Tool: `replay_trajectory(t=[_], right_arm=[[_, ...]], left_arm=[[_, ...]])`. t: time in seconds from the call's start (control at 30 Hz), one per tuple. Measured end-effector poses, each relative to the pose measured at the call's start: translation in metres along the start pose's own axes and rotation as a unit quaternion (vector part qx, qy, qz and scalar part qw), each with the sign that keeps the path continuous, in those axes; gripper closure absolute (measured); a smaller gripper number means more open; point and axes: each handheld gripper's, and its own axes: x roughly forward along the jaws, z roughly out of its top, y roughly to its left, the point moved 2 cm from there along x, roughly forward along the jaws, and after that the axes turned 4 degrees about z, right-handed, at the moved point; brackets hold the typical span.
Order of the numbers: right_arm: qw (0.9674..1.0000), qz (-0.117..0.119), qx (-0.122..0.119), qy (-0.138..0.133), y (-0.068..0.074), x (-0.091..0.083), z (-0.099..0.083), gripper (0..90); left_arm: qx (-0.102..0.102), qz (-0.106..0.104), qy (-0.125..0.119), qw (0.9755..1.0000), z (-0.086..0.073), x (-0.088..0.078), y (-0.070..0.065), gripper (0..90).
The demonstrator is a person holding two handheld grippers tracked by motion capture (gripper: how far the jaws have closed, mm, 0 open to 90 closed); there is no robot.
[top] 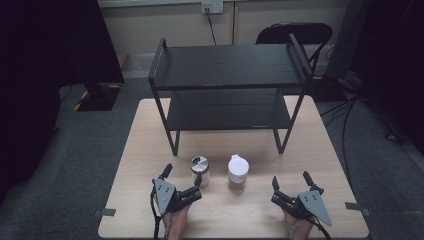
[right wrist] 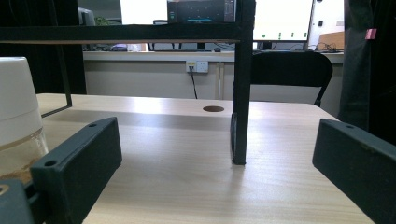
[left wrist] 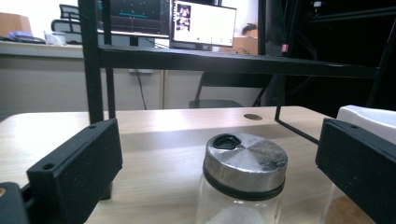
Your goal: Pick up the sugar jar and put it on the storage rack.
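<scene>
A glass shaker with a metal lid [top: 200, 170] [left wrist: 243, 170] stands on the wooden table [top: 150, 145]. Beside it to the right stands a jar with a white cap [top: 237, 172] [right wrist: 16, 112]. My left gripper [top: 182, 176] [left wrist: 219, 168] is open, its jaws on either side of the shaker without touching it. My right gripper [top: 290, 180] [right wrist: 217, 172] is open near the front right of the table, with nothing between its jaws; the white-capped jar is off to its left.
A black two-tier metal shelf rack [top: 227, 85] stands on the far half of the table, both tiers bare. One rack leg [right wrist: 240, 116] rises straight ahead of the right gripper. A black chair [top: 295, 35] sits behind the table.
</scene>
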Motion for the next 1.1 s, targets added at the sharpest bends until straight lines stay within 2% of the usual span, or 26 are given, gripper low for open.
replay_trajectory(t=[0.07,0.17,0.37,0.43,0.53,0.67,0.83,0.93,1.0,1.1], right_arm=[[1.0000,0.000,0.000,0.000,0.000,0.000,0.000,0.1],[1.0000,0.000,0.000,0.000,0.000,0.000,0.000,0.1],[1.0000,0.000,0.000,0.000,0.000,0.000,0.000,0.3],[1.0000,-0.001,0.000,0.000,0.000,0.000,0.000,0.3],[1.0000,-0.001,0.000,0.000,0.000,0.000,0.000,0.3],[1.0000,-0.001,0.000,0.000,0.000,0.000,0.000,0.3],[1.0000,-0.001,0.000,0.000,0.000,0.000,0.000,0.4],[1.0000,0.000,0.000,0.000,0.000,0.000,0.000,0.5],[1.0000,-0.001,0.000,0.000,0.000,0.000,0.000,0.5],[1.0000,-0.001,0.000,0.000,0.000,0.000,0.000,0.7]], left_arm=[[-0.004,-0.006,0.006,1.0000,0.001,0.003,0.000,0.4],[0.005,-0.011,0.007,0.9999,0.001,0.007,-0.001,1.7],[0.007,-0.031,0.017,0.9994,0.002,0.017,-0.001,5.2],[0.011,-0.032,0.019,0.9993,0.002,0.020,-0.003,6.0],[0.006,-0.036,0.022,0.9991,0.001,0.024,-0.005,7.9],[0.009,-0.036,0.030,0.9989,0.000,0.029,-0.007,9.7],[0.024,-0.025,0.038,0.9987,-0.002,0.034,-0.014,13.2],[0.024,-0.025,0.037,0.9987,-0.004,0.035,-0.014,17.8],[0.026,-0.017,0.036,0.9989,-0.005,0.036,-0.017,20.3],[0.030,-0.012,0.044,0.9985,-0.004,0.038,-0.018,21.2]])
